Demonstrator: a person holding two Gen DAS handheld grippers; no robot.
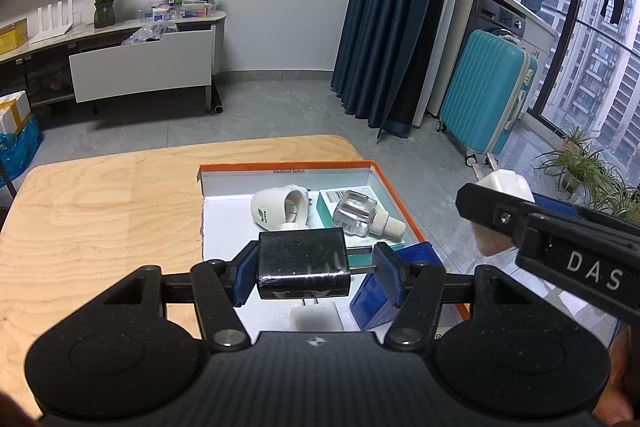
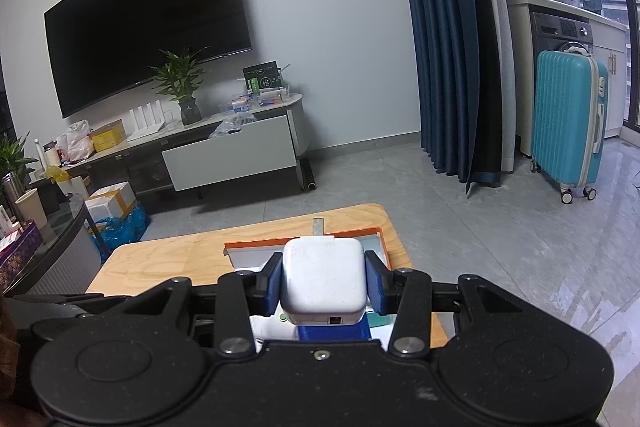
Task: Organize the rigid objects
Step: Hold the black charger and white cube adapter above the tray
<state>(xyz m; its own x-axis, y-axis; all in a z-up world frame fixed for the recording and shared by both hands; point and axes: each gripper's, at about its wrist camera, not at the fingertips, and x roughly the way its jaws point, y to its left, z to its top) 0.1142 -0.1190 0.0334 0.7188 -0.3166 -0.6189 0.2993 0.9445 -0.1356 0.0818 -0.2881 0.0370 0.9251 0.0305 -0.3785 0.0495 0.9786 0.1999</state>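
One orange-rimmed box (image 1: pixel 400 183) on one wooden table (image 1: pixel 100 211); two power adapters, one black (image 1: pixel 304 261) and one white (image 2: pixel 324 277); one clear refill bottle (image 1: pixel 356 213); one white plug-in diffuser (image 1: pixel 276 207); one small blue box (image 1: pixel 376 301); one teal suitcase (image 1: pixel 484 91)

Dark TV (image 2: pixel 148 15) on wall, potted plant (image 2: pixel 182 83) on console (image 2: pixel 224 147), blue curtain (image 2: pixel 444 39), teal suitcase (image 2: pixel 568 127) by washer (image 2: pixel 560 31).
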